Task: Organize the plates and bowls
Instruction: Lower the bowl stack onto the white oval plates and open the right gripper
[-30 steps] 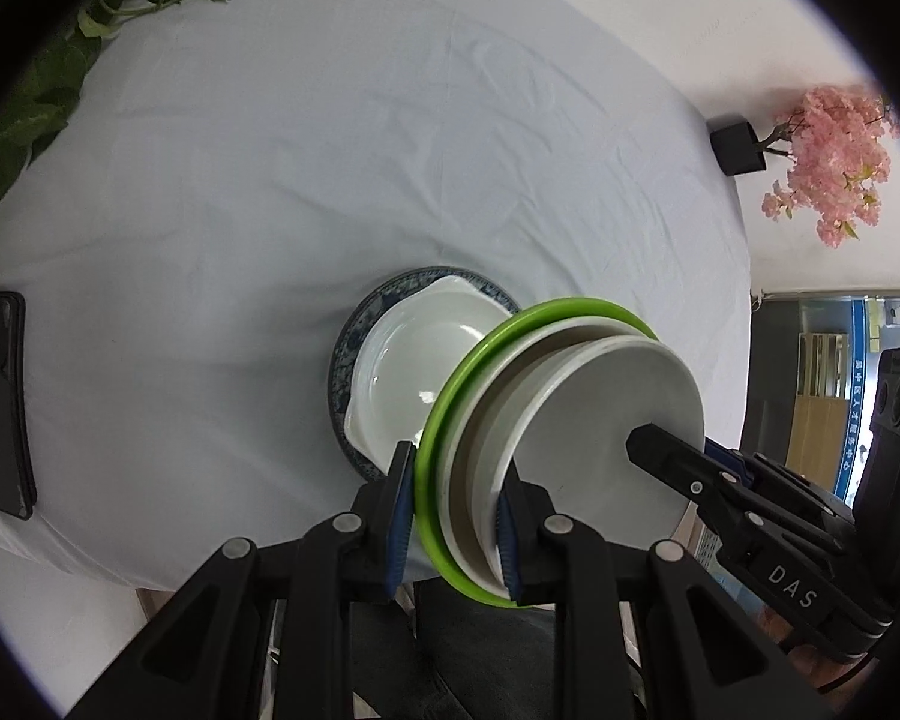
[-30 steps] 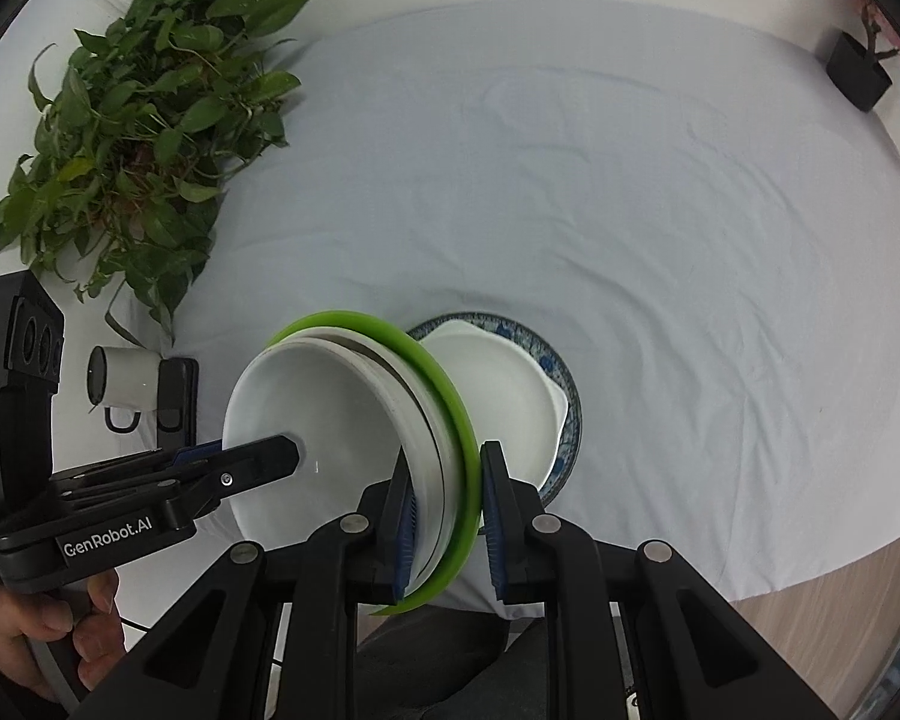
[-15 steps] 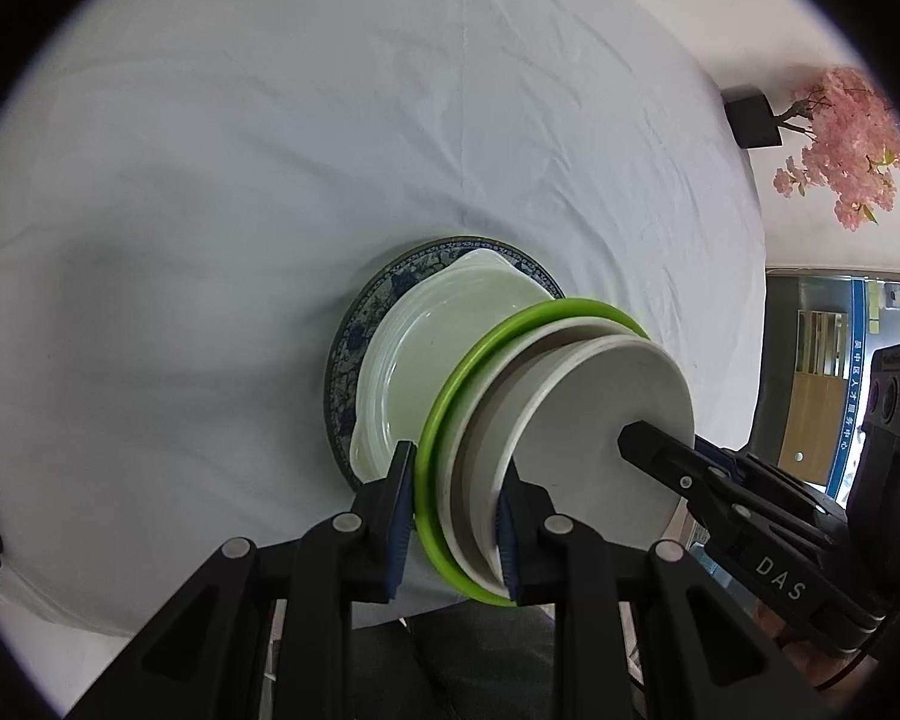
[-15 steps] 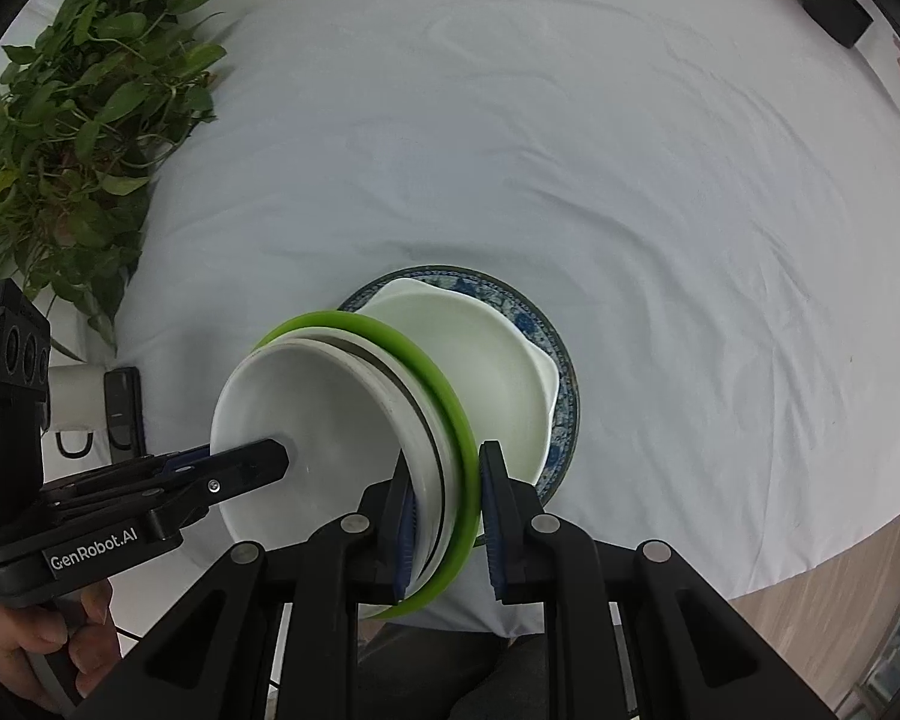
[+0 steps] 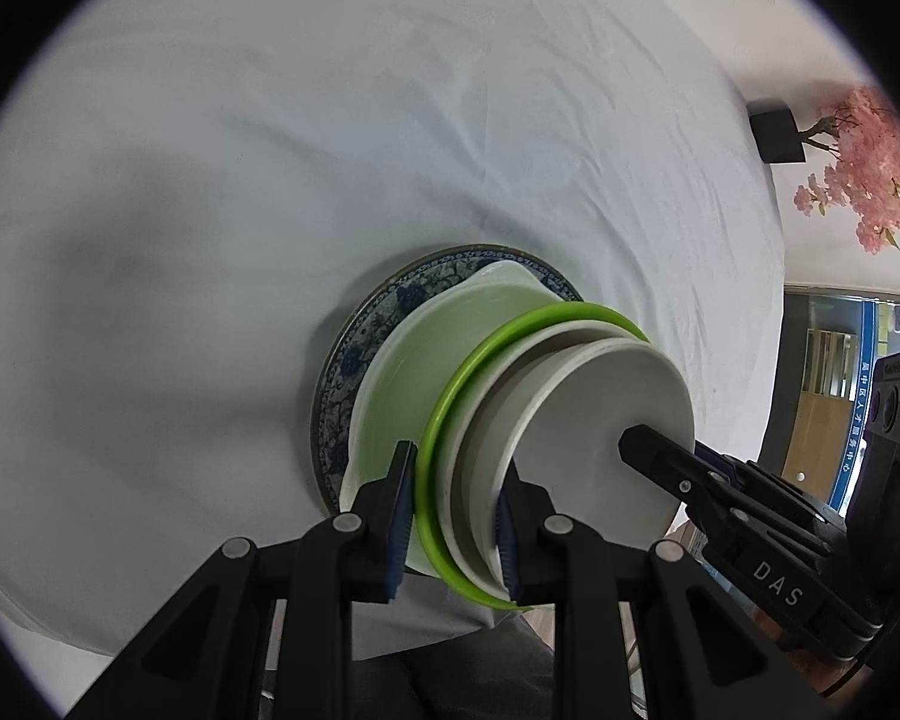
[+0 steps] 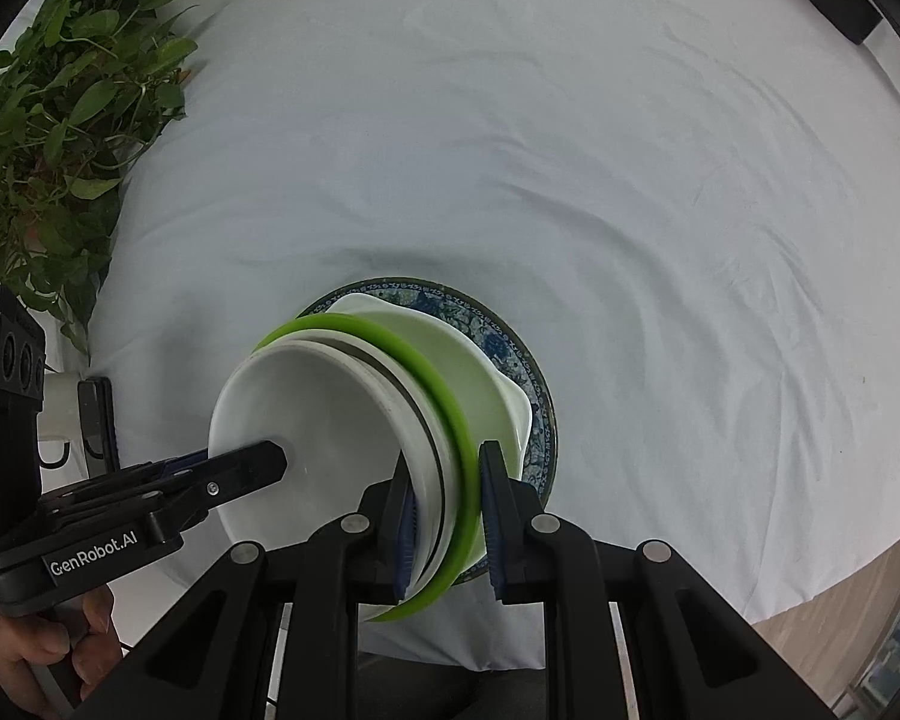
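- Tablecloth (image 5: pixel 270 192) filled more of both views than a sec ago; potted plant (image 6: pixel 60 96) slid toward the frame edge, so both hands had dropped.
- Blue-patterned plate (image 6: pixel 498 348) w/ white dish (image 5: pixel 450 330) on it looked bigger, right under the load.
- Held stack (image 6: pixel 330 408) (green plate (image 5: pixel 444 420) + white bowls) hung just above white dish; touching or not, couldn't tell.
- Left gripper (image 5: pixel 453 513) & right gripper (image 6: pixel 447 513): jaws narrow, clamped on opposite rims, unchanged. Nesting prob. next.

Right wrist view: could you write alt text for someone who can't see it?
Two black grippers hold a stack of dishes, green plate outermost, by opposite rims above a white dish on a blue patterned plate. A white tablecloth fills the view; a leafy plant stands left.
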`<control>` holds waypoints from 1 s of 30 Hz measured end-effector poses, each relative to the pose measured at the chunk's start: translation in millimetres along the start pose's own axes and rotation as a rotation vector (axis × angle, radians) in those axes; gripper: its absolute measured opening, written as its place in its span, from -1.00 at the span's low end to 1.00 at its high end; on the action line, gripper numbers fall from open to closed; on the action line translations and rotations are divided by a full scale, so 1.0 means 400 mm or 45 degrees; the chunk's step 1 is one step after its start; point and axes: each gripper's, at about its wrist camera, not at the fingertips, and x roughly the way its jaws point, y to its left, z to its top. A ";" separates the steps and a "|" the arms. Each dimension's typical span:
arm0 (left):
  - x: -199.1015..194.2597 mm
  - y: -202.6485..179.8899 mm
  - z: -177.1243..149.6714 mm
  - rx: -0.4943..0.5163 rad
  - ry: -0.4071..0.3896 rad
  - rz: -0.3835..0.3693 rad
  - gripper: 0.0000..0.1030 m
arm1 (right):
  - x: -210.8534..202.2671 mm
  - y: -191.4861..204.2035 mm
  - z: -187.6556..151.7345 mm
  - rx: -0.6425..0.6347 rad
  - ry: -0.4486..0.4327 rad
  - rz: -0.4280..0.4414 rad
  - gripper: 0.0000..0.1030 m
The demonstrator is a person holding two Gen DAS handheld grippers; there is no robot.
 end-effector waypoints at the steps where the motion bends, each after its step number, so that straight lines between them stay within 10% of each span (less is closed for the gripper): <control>1: 0.001 0.000 0.000 -0.006 0.000 -0.004 -0.57 | 0.005 -0.001 0.001 -0.002 0.007 0.001 -0.68; 30: 0.000 -0.035 0.002 -0.022 -0.003 0.080 -0.53 | 0.038 -0.030 -0.008 0.035 0.019 0.049 -0.66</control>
